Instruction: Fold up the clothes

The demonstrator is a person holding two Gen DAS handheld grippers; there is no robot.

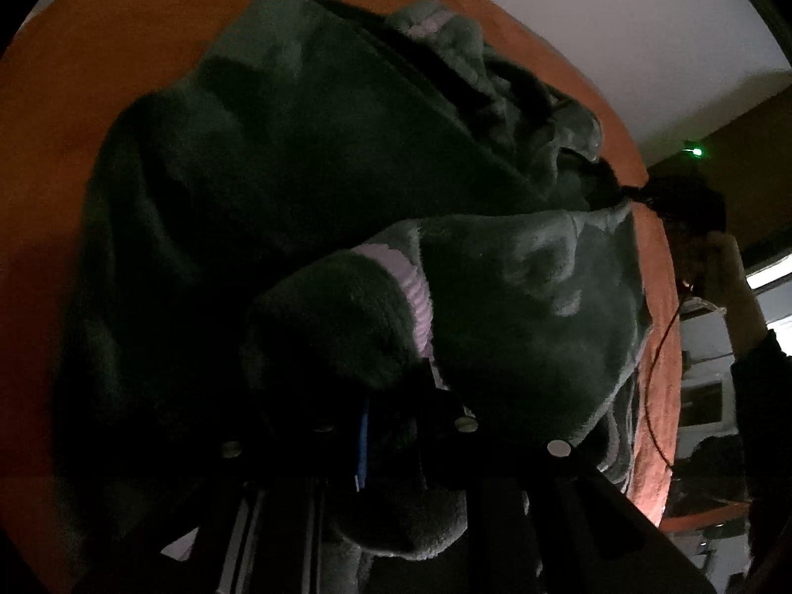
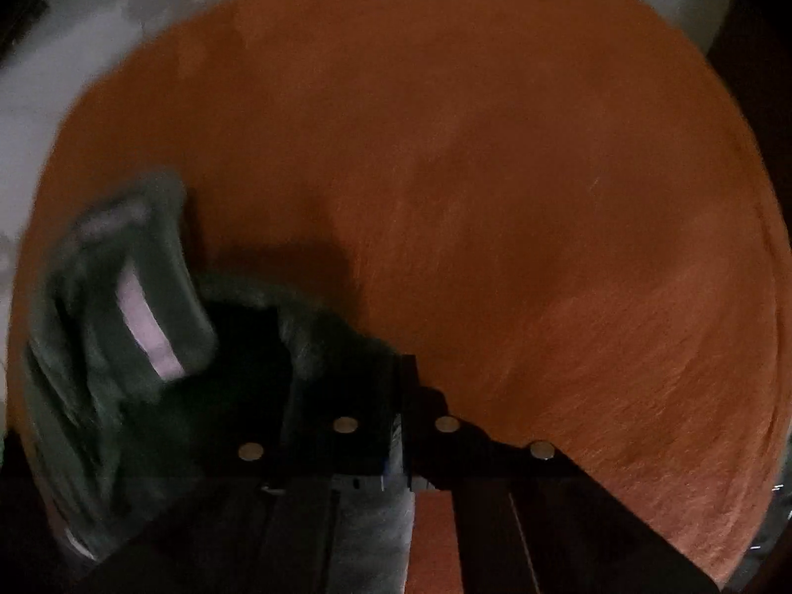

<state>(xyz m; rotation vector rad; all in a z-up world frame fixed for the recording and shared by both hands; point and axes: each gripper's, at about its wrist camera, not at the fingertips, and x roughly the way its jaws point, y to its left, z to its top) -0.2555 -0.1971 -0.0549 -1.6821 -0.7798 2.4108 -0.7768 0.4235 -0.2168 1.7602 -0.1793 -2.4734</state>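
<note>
A dark green fleece garment (image 1: 297, 158) with pale pink stripes lies bunched on a round orange cloth surface (image 1: 99, 64). My left gripper (image 1: 396, 396) is shut on its sleeve cuff (image 1: 346, 307), which bulges just ahead of the fingers. In the right wrist view, my right gripper (image 2: 403, 381) has its jaws together on a fold of the same green garment (image 2: 148, 326), which trails off to the left. The left wrist view shows the right gripper (image 1: 688, 208) far right, pulling a garment corner to a point, with a hand (image 1: 732, 257) behind it.
Bare orange surface (image 2: 495, 173) fills the space ahead and right of my right gripper. Pale floor (image 1: 618, 24) rings the surface. A thin red cord (image 1: 658, 346) hangs at its right edge, with dim furniture (image 1: 703, 396) and a green light (image 1: 697, 151) beyond.
</note>
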